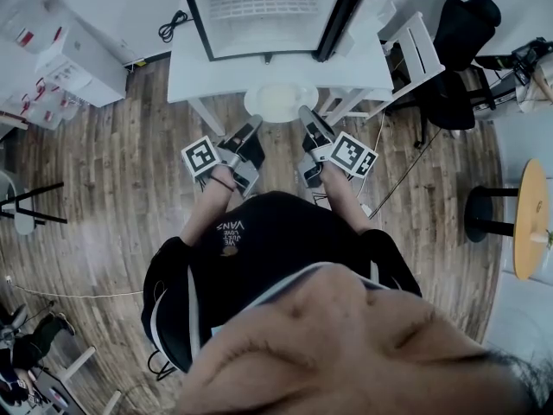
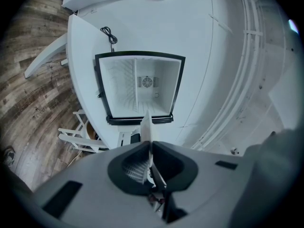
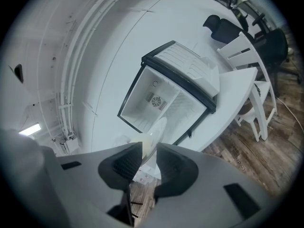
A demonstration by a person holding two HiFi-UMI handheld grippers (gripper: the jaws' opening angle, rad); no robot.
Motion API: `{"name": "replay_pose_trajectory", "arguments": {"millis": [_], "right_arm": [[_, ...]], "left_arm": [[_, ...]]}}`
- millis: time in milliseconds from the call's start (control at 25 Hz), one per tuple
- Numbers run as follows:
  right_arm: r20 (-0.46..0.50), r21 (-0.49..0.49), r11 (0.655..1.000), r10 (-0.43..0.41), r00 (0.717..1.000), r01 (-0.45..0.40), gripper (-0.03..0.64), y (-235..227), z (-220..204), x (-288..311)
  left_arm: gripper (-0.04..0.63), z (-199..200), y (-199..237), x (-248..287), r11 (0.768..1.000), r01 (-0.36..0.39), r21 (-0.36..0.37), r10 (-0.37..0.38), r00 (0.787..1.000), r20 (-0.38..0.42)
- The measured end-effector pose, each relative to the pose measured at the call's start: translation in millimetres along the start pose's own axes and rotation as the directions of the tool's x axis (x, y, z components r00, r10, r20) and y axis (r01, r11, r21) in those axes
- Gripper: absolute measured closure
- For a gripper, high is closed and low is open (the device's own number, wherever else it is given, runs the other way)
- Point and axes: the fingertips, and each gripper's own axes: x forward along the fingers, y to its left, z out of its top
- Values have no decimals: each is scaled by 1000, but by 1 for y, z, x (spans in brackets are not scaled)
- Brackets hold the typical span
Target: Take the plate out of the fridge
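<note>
- Holding the plate (image 1: 281, 102) by opposite rims to keep it level: my left gripper (image 1: 255, 124) pinches almost shut on it, my right gripper (image 1: 305, 113) clamps wider.
- It hangs outside the open fridge (image 1: 268, 15), over the table (image 1: 199, 69) edge.

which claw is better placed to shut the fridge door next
Right, likely: the fridge door stands open on the right claw's side, though it and the left claw both grip the plate.

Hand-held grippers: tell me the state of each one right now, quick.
Left hand-held gripper: closed on the plate at its rim.
Right hand-held gripper: closed on the same plate, at the opposite rim.
</note>
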Motion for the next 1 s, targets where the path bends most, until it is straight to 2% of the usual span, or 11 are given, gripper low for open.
{"name": "replay_pose_trajectory", "arguments": {"millis": [1000], "right_arm": [[-34,-11,1000,17,999,-18,518,-2,0,7]], "left_arm": [[563,2,5,-1,1000,-18,-8,18,999,29]]}}
